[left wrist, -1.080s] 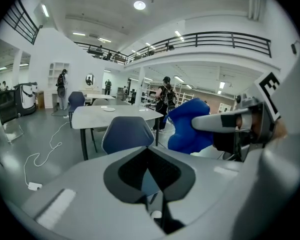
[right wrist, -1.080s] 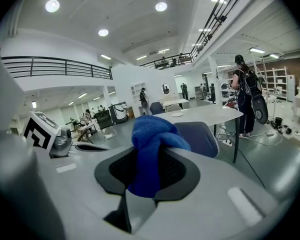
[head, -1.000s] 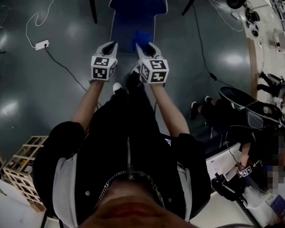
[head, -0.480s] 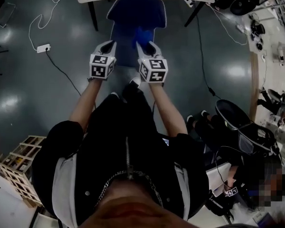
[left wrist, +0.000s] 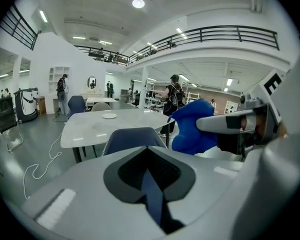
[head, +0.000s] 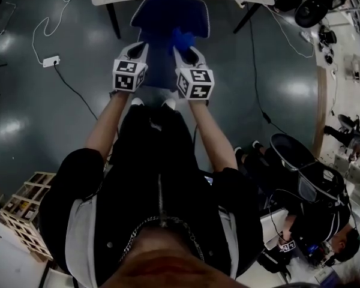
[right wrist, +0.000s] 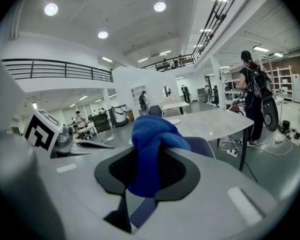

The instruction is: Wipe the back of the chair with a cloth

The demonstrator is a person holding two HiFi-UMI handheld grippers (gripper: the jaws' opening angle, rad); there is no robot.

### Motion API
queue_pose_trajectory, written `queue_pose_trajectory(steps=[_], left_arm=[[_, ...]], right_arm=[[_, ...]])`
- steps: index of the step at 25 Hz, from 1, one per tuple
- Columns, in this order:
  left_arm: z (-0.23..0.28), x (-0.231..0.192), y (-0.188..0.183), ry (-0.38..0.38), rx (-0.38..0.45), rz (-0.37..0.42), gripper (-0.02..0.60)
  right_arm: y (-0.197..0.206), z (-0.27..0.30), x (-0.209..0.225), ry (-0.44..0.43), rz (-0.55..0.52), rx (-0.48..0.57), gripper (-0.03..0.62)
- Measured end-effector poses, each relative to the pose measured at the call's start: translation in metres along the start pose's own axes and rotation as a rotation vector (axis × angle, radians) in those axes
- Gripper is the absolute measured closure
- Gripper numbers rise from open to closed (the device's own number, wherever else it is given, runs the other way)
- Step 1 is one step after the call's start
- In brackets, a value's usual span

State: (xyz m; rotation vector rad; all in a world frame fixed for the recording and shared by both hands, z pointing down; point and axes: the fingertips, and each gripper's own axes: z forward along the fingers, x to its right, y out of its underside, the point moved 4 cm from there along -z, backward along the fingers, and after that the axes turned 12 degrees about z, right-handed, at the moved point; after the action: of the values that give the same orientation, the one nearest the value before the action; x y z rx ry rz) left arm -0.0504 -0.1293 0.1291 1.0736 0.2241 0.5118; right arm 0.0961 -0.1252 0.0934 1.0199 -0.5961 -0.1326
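Cloth [right wrist: 149, 134], bright blue and bunched, sits clamped in right tool [head: 186, 53].

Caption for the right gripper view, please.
Right gripper shut on a blue cloth, pointing over the blue chair toward a white table.

The head view is dim and underexposed: the glossy dark grey floor [head: 42, 143] gives back pale patches of glare left and right of the blue upholstered chair [head: 168, 17]. Both gripper views are bright, evenly lit by round white ceiling lamps [right wrist: 159, 6] high above the chair. Fisheye distortion bends the black balcony railing [left wrist: 230, 34], the corners fall black, and the bunched blue cloth [right wrist: 150, 134] is sharp.
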Motion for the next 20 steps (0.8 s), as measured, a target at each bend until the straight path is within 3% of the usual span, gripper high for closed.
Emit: queue_pose_trajectory(steps=[9,15,18,20], left_arm=[[0.054,-0.028,0.03,0.003,0.038,0.005,0.571],[0.108,-0.046,0.081,-0.014,0.057,0.031,0.571],[0.135,-0.06,0.112,-0.039,0.065,0.043,0.571],[0.155,-0.06,0.131,-0.015,0.067,0.037,0.571]], right_arm=[[0.014,0.063,0.022,-0.009,-0.019,0.077,0.496],[0.037,0.122,0.059,-0.01,-0.042,0.151,0.496],[0.063,0.159,0.076,-0.018,-0.08,0.165,0.496],[0.08,0.183,0.087,-0.038,-0.138,0.171,0.496]])
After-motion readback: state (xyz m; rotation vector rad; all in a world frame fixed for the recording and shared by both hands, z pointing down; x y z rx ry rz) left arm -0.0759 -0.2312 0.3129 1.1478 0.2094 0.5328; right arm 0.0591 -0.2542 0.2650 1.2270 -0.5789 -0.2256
